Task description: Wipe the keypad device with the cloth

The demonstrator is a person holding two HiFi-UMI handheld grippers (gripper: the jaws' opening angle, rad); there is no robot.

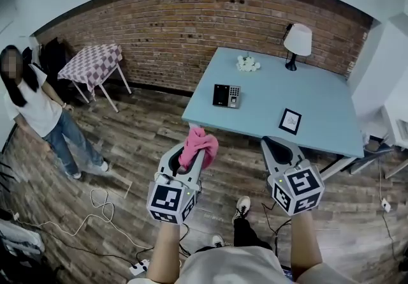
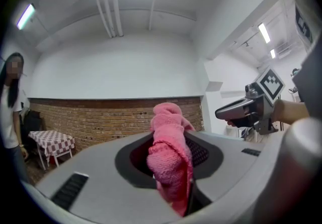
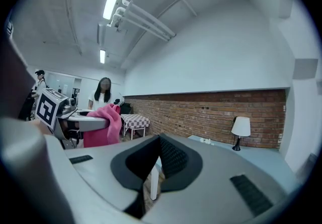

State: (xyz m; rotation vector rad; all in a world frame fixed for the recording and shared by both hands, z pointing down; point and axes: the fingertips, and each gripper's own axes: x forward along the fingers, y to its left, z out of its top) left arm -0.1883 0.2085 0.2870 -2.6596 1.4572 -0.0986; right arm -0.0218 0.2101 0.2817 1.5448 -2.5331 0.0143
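The keypad device [image 1: 226, 96], a black panel with a grey keypad half, lies flat on the light blue table [image 1: 319, 117] near its left edge. My left gripper [image 1: 193, 147] is shut on a pink cloth [image 1: 199, 145] [image 2: 170, 156], which bunches up out of the jaws, held in the air short of the table's near-left corner. My right gripper [image 1: 276, 146] [image 3: 153, 165] hovers beside it at the table's front edge, jaws shut together with nothing between them. In the right gripper view the cloth [image 3: 103, 125] hangs from the left gripper at the left.
On the table stand a white lamp [image 1: 296, 43], a small bunch of white flowers [image 1: 247, 64] and a black-framed picture [image 1: 290, 121]. A person [image 1: 38, 113] stands at the left by a checkered table [image 1: 92, 62]. Cables [image 1: 95, 212] lie on the wood floor.
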